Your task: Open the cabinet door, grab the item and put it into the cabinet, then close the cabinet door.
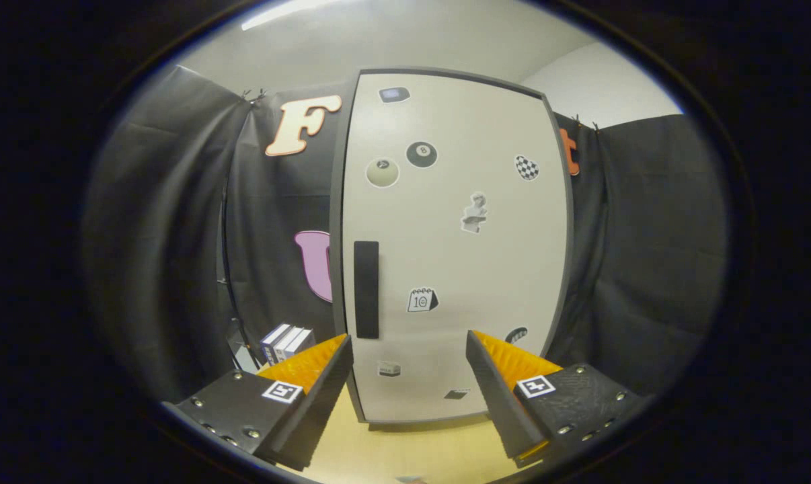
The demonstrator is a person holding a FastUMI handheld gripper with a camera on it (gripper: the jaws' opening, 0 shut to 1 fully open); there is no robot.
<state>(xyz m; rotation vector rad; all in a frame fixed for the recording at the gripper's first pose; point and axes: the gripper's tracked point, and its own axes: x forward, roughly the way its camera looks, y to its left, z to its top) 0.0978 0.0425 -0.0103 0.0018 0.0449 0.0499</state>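
- We see the tool [405, 376] wide open, holding nothing.
- Cabinet [452, 249] w/ door shut, on pale worktop [412, 450] ahead.
- Boxes [286, 343] beside cabinet; black cloth wall [170, 235] behind.

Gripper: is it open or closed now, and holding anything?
Gripper: open, holding nothing; its fingers point at the closed cabinet door, whose handle is just beyond the left finger.

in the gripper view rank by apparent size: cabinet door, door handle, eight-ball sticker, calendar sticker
1. cabinet door
2. door handle
3. and 4. eight-ball sticker and calendar sticker look alike; no ranking.
The tool is open, short of the door.
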